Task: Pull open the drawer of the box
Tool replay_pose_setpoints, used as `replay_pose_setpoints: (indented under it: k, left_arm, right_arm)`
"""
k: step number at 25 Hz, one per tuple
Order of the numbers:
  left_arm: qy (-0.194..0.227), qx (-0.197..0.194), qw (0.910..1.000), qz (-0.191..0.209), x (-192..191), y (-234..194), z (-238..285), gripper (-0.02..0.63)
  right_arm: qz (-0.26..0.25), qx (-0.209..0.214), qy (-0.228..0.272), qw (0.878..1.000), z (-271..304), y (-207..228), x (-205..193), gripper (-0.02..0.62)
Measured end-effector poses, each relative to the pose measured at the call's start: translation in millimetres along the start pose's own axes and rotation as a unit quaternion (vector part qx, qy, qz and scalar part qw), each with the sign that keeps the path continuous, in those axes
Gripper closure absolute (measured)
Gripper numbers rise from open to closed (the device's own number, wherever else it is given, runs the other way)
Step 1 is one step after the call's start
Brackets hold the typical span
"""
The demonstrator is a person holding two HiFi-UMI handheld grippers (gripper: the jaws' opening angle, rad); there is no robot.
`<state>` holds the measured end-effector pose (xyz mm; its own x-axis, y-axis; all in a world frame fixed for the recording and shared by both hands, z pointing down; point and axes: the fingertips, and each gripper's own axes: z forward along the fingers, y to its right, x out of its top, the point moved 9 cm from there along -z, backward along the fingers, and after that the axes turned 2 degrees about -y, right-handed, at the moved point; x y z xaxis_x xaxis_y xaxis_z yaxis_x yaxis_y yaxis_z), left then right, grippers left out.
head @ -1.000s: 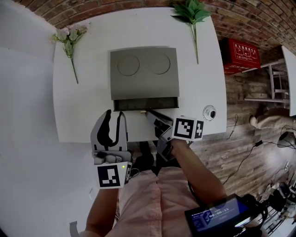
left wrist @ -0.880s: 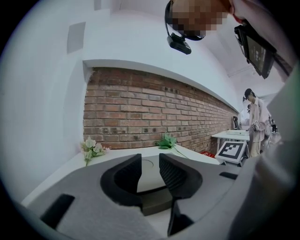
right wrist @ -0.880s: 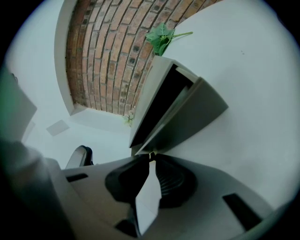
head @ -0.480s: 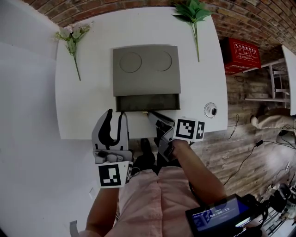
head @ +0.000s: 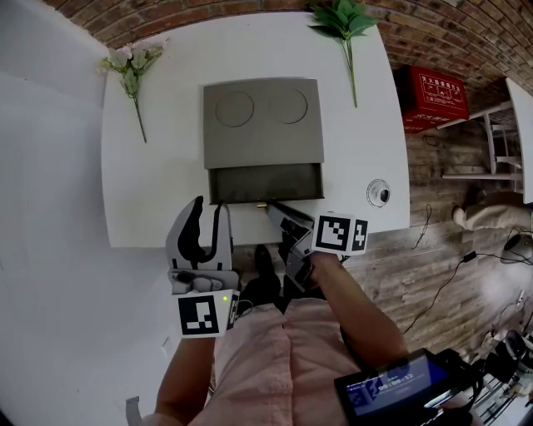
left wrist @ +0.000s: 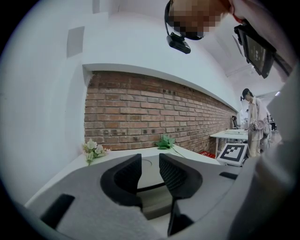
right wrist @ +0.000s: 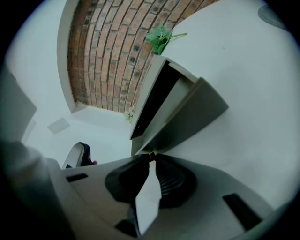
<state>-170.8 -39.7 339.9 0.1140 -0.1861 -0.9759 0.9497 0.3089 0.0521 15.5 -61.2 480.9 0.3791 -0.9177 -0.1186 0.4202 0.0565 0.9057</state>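
A grey box (head: 262, 121) with two round marks on its lid stands on the white table (head: 158, 166). Its drawer (head: 265, 183) stands partly out toward me. My right gripper (head: 268, 205) is shut on the small brass handle (head: 261, 203) at the middle of the drawer front. In the right gripper view the drawer front (right wrist: 187, 117) fills the middle, and the pads pinch the handle (right wrist: 150, 154). My left gripper (head: 206, 212) hovers open over the table's near edge, left of the drawer, holding nothing. The left gripper view shows the box (left wrist: 151, 174) between its fingers (left wrist: 171, 173).
A sprig of pale flowers (head: 129, 71) lies at the table's far left and a green leafy stem (head: 343, 25) at the far right. A small round object (head: 377, 193) sits by the table's right edge. A red case (head: 433, 96) stands on the wooden floor to the right.
The drawer has slid a little further out of the box, with the right gripper still on its handle. The left gripper has stayed in place.
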Motion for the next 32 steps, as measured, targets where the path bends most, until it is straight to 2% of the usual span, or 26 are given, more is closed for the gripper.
replay_pose_setpoints:
  k: [32]
  left_arm:
    - [0.009, -0.013, 0.9998, 0.015, 3.2, 0.9, -22.4, 0.483]
  right_arm:
    - [0.001, -0.007, 0.004, 1.000, -10.2, 1.0, -28.5, 0.548]
